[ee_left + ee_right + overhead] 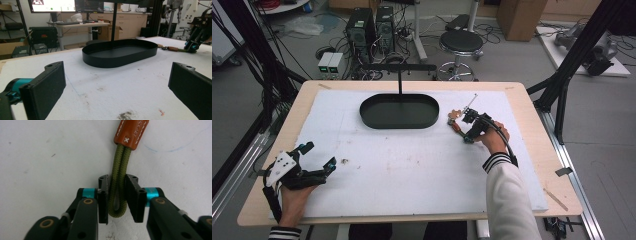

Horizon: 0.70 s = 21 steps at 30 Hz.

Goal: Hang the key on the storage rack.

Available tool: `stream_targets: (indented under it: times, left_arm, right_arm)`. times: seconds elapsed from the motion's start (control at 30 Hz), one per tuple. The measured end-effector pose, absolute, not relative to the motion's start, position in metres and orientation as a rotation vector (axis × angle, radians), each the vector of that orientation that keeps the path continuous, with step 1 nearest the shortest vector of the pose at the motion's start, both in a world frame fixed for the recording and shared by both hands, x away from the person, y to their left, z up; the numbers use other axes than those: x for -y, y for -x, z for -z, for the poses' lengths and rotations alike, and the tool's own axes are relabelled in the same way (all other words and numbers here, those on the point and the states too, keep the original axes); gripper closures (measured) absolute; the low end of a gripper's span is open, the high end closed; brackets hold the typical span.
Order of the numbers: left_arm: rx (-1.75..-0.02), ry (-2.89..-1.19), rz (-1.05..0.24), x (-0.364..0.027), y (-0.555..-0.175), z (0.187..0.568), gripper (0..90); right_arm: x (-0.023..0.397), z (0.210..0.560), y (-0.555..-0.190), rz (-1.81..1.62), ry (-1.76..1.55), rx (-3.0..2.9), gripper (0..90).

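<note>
An olive-green cord loop (118, 162) runs out of a brown stitched leather tab (131, 131) and lies on the white mat. My right gripper (117, 195) is shut on the loop's end, one pad against each side of the cord. From above, this strap (456, 125) lies just right of the black oval tray (399, 111), with the right gripper (468, 137) at its near end. At the table's front left, my left gripper (318, 155) is open and holds nothing; its pads (50, 85) stand wide apart over bare mat.
The tray (120, 52) has a thin black post (400, 80) with a crossbar behind it. A thin metal piece (471, 102) lies beyond the strap. Stains mark the mat (345, 161). Beyond the table are computers, a stool (460, 44) and cables.
</note>
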<state>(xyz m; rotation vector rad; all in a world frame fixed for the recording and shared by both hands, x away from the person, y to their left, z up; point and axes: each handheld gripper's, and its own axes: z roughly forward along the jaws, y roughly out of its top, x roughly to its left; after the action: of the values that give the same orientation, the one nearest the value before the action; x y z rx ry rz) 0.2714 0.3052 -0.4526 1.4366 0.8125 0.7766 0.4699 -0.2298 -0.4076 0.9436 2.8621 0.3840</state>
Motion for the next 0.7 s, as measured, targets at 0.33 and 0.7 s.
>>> stream_targets:
  times: [0.33,0.7]
  left_arm:
    - [-0.813,-1.436,-0.777,-0.305,-0.271,0.453,1.7]
    - [-0.818,-1.436,-0.770,-0.306,-0.272,0.452,1.7]
  right_arm:
    - [0.229,0.406,-0.469,-0.377,-0.938,-2.869,79.5]
    - [0.227,0.396,-0.463,-0.497,-0.886,-2.867,79.9]
